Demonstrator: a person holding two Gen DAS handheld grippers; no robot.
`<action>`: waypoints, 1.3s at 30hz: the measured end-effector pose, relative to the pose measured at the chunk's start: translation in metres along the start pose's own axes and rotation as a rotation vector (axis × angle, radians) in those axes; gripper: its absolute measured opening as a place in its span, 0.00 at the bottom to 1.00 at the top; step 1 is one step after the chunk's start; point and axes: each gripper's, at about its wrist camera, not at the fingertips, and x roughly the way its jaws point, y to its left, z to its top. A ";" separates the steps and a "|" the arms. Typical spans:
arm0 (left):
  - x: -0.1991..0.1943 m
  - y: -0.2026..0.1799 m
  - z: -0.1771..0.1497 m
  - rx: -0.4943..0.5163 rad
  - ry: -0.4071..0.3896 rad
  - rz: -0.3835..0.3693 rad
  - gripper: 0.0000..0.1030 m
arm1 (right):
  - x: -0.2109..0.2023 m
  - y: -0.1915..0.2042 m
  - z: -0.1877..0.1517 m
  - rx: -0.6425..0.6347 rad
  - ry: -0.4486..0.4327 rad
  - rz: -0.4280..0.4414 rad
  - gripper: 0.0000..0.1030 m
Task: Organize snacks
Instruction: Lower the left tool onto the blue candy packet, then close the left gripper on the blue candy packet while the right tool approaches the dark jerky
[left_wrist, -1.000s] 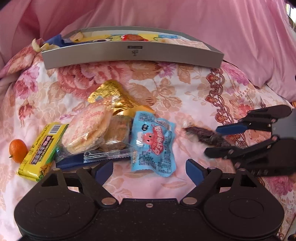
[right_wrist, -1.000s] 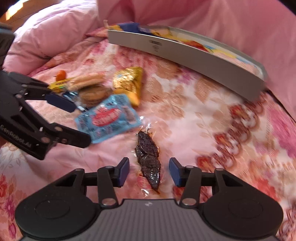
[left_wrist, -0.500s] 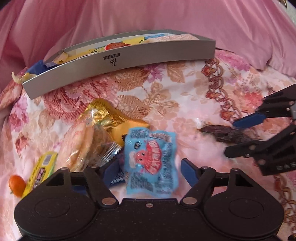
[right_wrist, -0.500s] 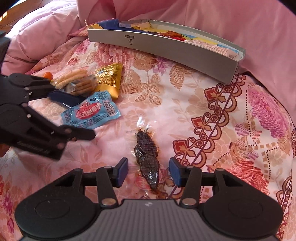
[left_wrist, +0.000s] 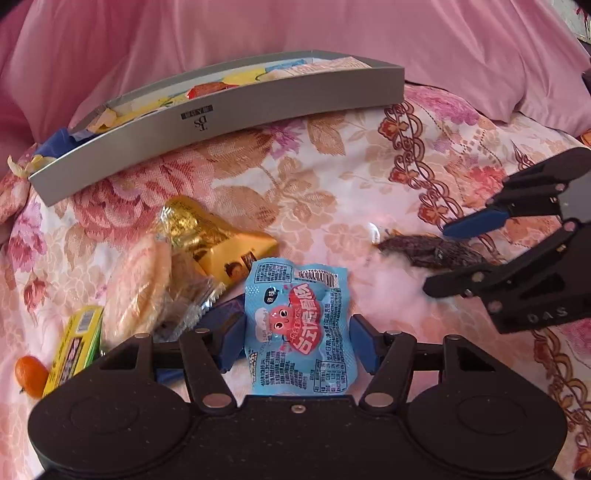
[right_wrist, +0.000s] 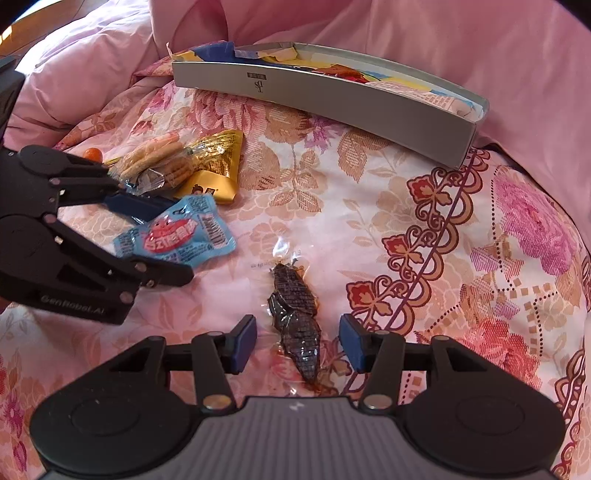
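Only left view shows yellow pack (left_wrist: 75, 345) (far left); both grippers wide.

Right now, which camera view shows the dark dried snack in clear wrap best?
The right wrist view: the dark dried snack lies whole, centred between the open right gripper. The left wrist view shows it off to the side, foreshortened, partly behind that gripper's fingers.

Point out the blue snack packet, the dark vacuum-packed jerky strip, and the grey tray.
Blue snack packet (left_wrist: 301, 326): left wrist view, red printed logo.
Dark vacuum-packed jerky strip (right_wrist: 295, 314): right wrist view, mid-strip.
Grey tray (right_wrist: 332, 107): right wrist view, front wall.
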 end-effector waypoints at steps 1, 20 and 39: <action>-0.003 -0.001 -0.002 -0.008 0.010 -0.004 0.61 | 0.000 0.000 0.000 0.001 0.001 -0.001 0.52; -0.027 0.001 -0.024 -0.006 0.093 0.011 0.77 | -0.014 0.034 -0.013 -0.038 0.008 0.000 0.74; -0.027 0.006 -0.024 -0.108 0.103 -0.006 0.60 | -0.010 0.027 -0.012 0.083 0.007 0.037 0.50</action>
